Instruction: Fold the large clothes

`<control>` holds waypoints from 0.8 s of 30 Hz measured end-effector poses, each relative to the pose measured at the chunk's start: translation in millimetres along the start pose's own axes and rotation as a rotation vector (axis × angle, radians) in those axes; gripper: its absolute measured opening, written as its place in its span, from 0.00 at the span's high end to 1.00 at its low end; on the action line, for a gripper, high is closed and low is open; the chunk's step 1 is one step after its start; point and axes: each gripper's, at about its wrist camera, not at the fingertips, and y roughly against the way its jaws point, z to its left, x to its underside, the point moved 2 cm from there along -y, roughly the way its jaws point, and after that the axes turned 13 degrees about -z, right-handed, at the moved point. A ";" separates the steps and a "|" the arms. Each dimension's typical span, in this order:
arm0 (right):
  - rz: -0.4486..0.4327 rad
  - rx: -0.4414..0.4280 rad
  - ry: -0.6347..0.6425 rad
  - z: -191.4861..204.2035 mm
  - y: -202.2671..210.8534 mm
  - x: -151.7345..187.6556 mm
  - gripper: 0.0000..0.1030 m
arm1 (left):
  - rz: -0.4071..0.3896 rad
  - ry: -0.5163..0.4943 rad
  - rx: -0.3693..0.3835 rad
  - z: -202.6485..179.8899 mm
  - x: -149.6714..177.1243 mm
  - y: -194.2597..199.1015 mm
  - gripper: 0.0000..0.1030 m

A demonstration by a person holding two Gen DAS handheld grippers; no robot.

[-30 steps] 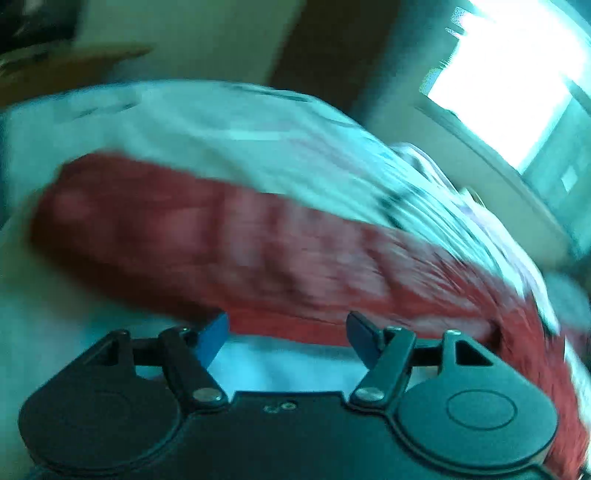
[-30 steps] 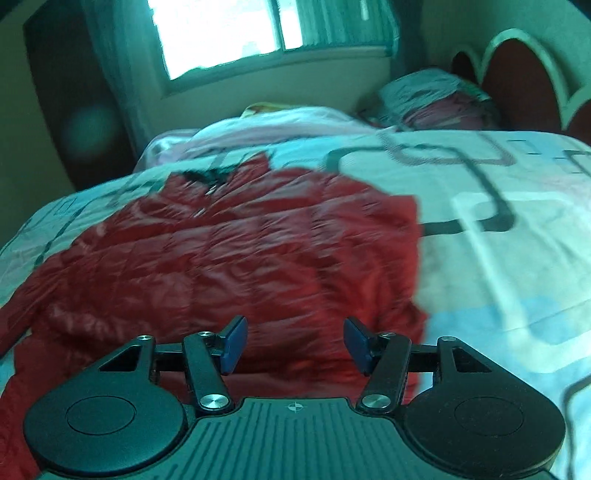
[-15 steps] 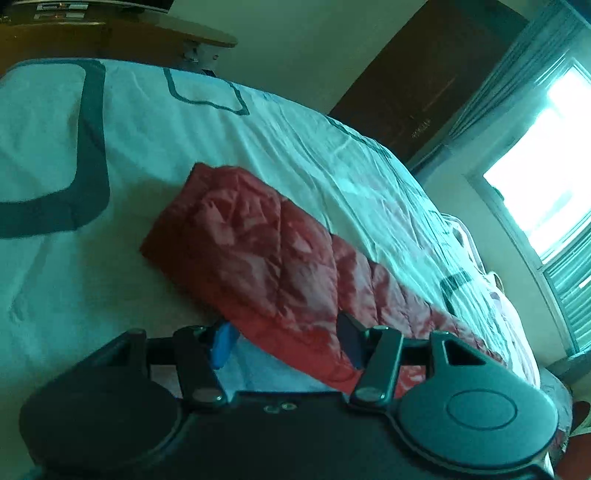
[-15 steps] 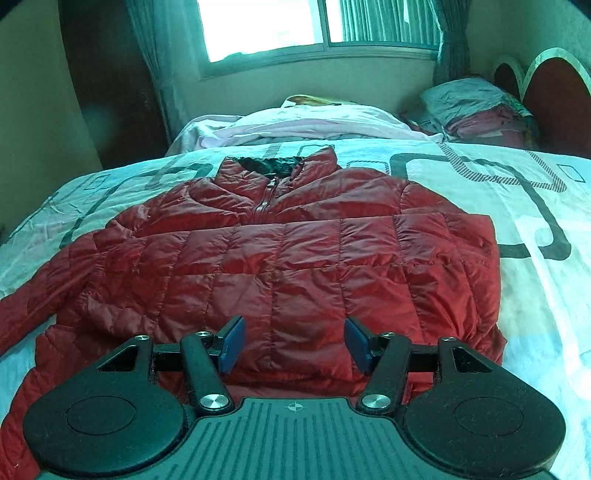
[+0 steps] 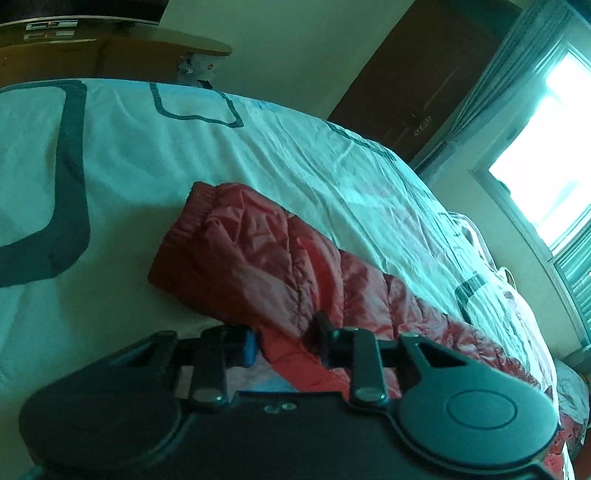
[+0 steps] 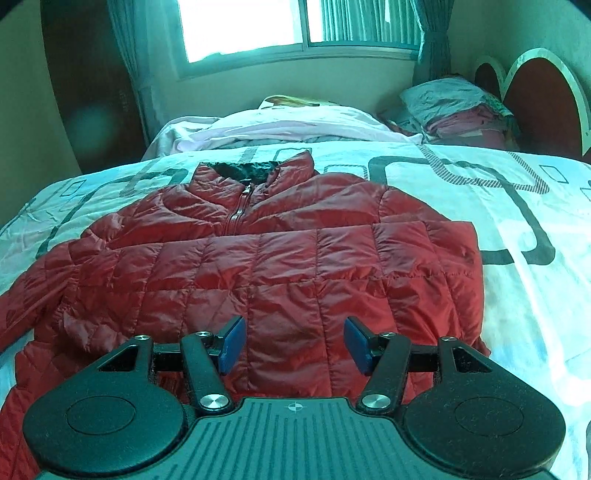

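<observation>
Red quilted jacket (image 6: 280,266) flat on bed (image 6: 524,280), front up, zip closed, collar (image 6: 258,170) at 12 o'clock toward window (image 6: 243,26). Body squared off on rt side; other sleeve (image 5: 258,254) stretched out at 9 o'clock, cuff (image 5: 184,221) toward far bed edge in left wrist view.

L gripper (image 5: 284,341): low over sleeve, jaws closing, narrow gap, sleeve edge bunched between pads; firm pinch or not, can't tell.

R gripper (image 6: 293,345): abt half open, nothing between jaws, hovering over jacket hem at 6 o'clock, fabric contact not clear.

Bedsheet pale w/ dark line pattern. Crumpled bedding (image 6: 280,125) past collar at 12; pillow pile (image 6: 458,107) at 2, by headboard (image 6: 543,96). Dark door (image 5: 417,77) at 1 in left wrist view.
</observation>
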 end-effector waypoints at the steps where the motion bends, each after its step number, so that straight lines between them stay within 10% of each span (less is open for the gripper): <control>1: 0.000 0.004 -0.002 -0.4 -1.5 -0.6 0.43 | 0.002 -0.006 0.004 -0.9 0.1 -0.8 0.82; 13: -0.018 0.042 -0.049 -16.7 -4.5 -5.6 0.43 | -0.097 -0.153 0.136 -64.4 -13.7 14.3 0.94; 24: -0.071 0.081 -0.125 -48.8 19.5 -8.9 0.43 | -0.022 -0.481 0.578 -249.3 57.8 46.6 0.94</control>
